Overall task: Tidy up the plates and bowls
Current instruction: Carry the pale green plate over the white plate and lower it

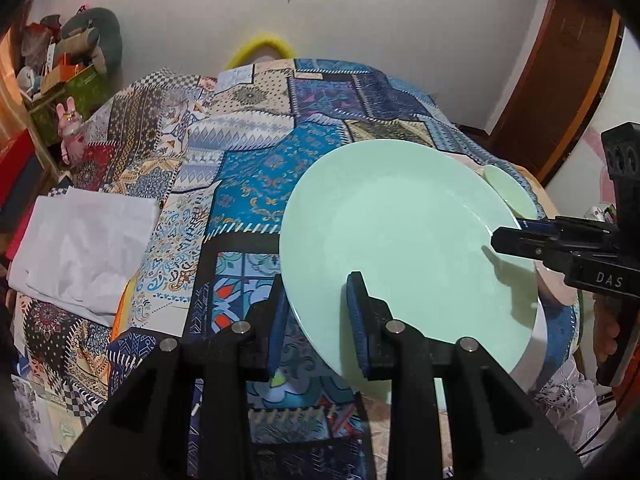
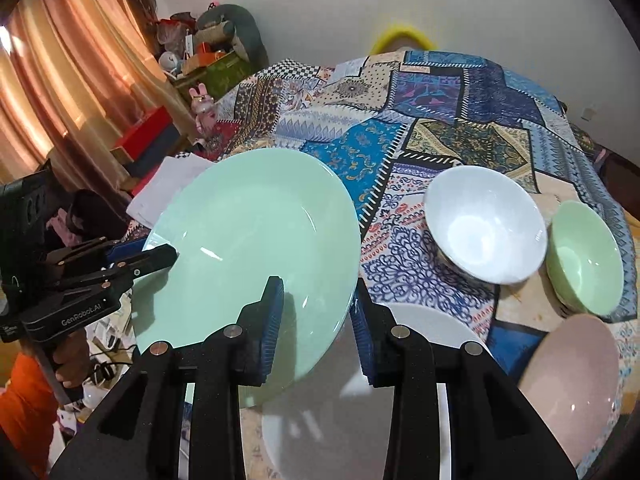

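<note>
A large mint-green plate [image 1: 400, 232] hangs tilted above the table, held at two sides of its rim. My left gripper [image 1: 318, 284] is shut on its near-left rim, one pad above and one below. My right gripper [image 1: 500, 240] bites the opposite rim. In the right wrist view the same plate [image 2: 248, 232] fills the left half, with my right gripper [image 2: 316, 296] shut on its right edge and my left gripper [image 2: 168, 254] clamped at its left edge. Below lies a white plate [image 2: 440, 328]. A white bowl [image 2: 486, 232], a green bowl [image 2: 586, 256] and a pink bowl [image 2: 572, 384] stand to the right.
A patchwork cloth [image 1: 256, 160] covers the table. A white folded sheet [image 1: 80, 240] lies at its left side. Boxes with soft toys [image 2: 208, 64] and curtains [image 2: 60, 80] stand beyond the left edge. A person's hand [image 2: 68, 364] grips the left tool's handle.
</note>
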Demonstrator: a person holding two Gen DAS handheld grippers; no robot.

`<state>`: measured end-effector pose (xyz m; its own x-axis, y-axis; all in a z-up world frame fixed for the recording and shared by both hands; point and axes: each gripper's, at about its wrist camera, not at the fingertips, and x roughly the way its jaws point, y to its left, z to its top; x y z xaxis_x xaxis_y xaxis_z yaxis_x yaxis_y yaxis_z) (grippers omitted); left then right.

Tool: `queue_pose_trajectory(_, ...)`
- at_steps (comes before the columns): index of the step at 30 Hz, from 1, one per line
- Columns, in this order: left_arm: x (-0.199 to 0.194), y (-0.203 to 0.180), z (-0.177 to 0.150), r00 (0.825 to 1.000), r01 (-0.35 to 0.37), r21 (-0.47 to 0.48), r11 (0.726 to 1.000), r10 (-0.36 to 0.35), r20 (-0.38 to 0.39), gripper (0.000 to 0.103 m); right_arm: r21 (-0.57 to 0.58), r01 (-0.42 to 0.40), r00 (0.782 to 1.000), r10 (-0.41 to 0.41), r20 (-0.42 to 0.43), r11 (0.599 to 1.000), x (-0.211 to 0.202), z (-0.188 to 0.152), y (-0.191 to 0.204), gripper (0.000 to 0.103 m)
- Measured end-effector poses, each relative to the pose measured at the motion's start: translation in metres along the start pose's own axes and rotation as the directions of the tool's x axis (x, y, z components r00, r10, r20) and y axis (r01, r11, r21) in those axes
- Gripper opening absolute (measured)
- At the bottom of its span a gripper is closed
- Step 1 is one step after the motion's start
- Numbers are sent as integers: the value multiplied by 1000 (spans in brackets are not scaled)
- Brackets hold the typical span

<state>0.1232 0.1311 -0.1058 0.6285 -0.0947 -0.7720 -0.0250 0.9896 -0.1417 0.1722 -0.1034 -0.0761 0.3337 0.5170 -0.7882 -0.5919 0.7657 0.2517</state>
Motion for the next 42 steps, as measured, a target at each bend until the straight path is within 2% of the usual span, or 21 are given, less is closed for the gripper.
queue_pose_trajectory(7, -11, -25, -5, 1000, 14, 25, 1000, -14, 0, 28, 25, -7, 1000, 7, 26, 1000, -22, -16, -12, 31)
queue_pose_trajectory(21, -5, -75, -17, 996, 75, 84, 994, -71, -46, 28, 101, 24, 999, -27, 29, 995, -49, -55, -41, 31)
queue_pose_trajectory(42, 38, -96, -46, 981, 112, 90, 990, -96, -165, 28, 196, 20, 1000, -20, 0, 980, -39, -101, -65, 31)
